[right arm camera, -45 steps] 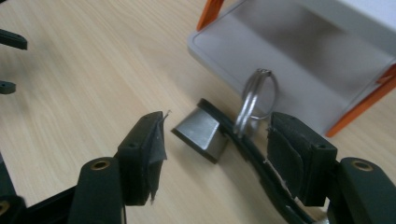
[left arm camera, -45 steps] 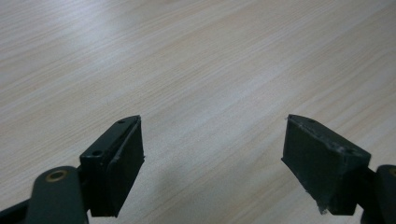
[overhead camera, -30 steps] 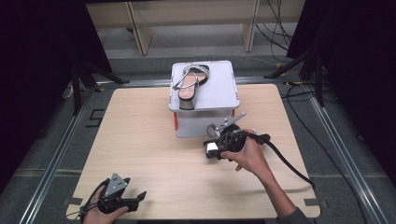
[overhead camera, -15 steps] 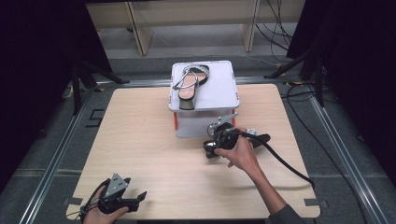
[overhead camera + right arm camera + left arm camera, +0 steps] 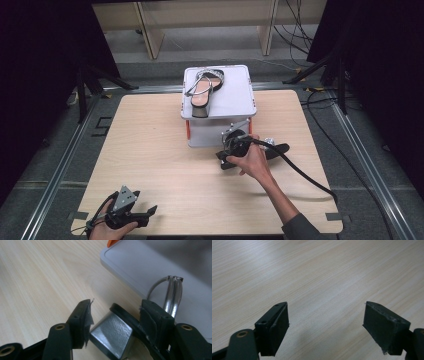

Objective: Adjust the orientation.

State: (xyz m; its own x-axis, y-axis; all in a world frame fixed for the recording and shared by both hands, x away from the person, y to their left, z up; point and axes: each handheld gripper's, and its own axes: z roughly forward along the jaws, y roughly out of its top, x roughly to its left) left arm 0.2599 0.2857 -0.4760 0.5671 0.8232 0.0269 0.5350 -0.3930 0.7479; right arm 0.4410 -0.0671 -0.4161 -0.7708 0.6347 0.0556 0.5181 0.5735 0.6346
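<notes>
While a person sits at a pale wooden table (image 5: 150, 150), the work in hand appears to be lifting a second sandal (image 5: 272, 148) up beside its mate. Dark curtains, metal floor rails, loose cables and the legs of a wooden bench surround the table. A grey box (image 5: 230, 100) stands at the far middle of the table, and it serves as the landmark. One sandal (image 5: 204, 90) already lies on top of the box, toe pointing away, probably set there as one of a pair. The second sandal lies on the table just right of the box, at its front corner. The right gripper (image 5: 235, 147) reaches low beside the box, its jaws spread either side of the sandal's silver heel (image 5: 111, 336) but not yet squeezing it. The left gripper (image 5: 145, 212) rests idle, well apart from the box at the near left edge, jaws wide and holding nothing.
</notes>
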